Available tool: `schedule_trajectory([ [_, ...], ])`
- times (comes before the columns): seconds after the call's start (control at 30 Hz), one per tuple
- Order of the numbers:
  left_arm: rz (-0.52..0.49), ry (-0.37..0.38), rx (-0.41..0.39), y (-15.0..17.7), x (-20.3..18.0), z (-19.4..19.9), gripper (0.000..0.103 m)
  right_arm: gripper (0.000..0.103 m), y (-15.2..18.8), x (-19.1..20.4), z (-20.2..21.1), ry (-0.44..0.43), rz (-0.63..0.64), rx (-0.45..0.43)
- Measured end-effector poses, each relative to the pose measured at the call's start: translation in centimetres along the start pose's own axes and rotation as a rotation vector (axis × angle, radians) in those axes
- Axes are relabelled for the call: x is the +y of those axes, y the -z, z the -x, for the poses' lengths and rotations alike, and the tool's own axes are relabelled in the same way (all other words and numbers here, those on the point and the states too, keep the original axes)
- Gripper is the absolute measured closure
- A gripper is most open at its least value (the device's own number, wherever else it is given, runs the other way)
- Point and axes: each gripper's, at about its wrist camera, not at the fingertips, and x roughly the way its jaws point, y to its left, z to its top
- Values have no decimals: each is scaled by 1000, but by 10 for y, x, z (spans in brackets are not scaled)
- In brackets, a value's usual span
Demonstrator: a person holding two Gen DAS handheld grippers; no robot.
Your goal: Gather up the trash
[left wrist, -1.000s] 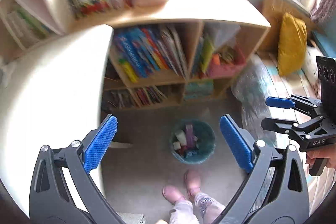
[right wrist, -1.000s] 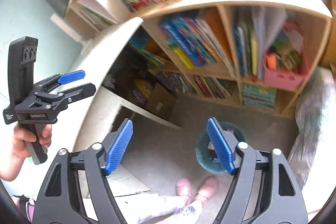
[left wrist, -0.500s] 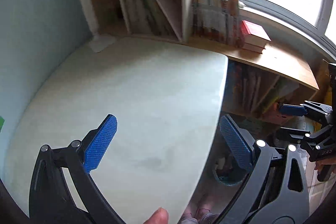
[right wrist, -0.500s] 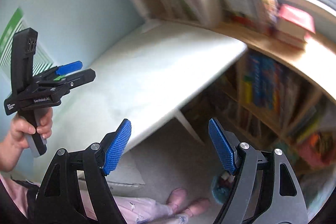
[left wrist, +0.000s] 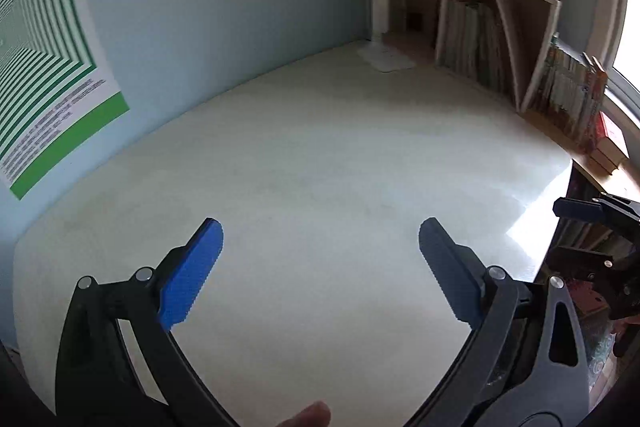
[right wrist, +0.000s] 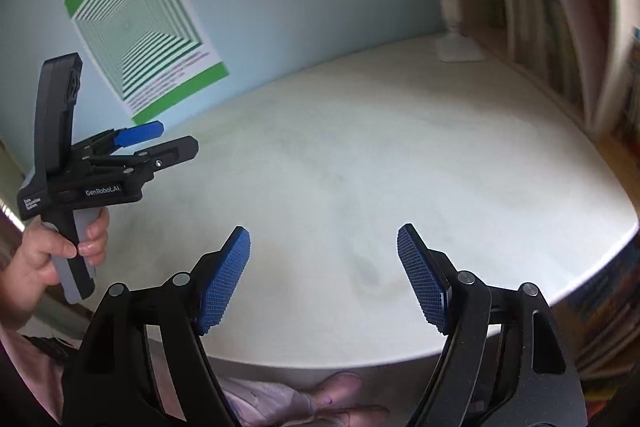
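Note:
My left gripper (left wrist: 320, 267) is open and empty above the white table (left wrist: 320, 167). My right gripper (right wrist: 324, 275) is open and empty above the same white table (right wrist: 360, 167), near its front edge. The left gripper also shows in the right wrist view (right wrist: 172, 143), held up at the left. The right gripper shows at the right edge of the left wrist view (left wrist: 580, 223). No trash and no bin show in either view now.
A white lamp base (left wrist: 384, 57) stands at the table's far end. A wooden shelf with books (left wrist: 488, 39) runs along the right. A green striped poster (right wrist: 140, 19) hangs on the pale blue wall. My feet (right wrist: 336, 391) show below the table edge.
Both grippers have swung up from the floor and the teal bin to the table top. The bin and the low bookshelf have left view. Both grippers stay open.

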Motion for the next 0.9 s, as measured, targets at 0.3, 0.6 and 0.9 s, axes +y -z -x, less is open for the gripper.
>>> schedule_trajectory([
  [0.3,158,-181,-1,18,72,16,7,27,-47,53,-59,-116,134,80],
  [0.6,280,-323,10,40,123,32,7,26,-65,108,-98,-210,243,132],
  [0.9,390,-394,12,48,160,44,7,26,-75,139,-119,-260,306,152],
])
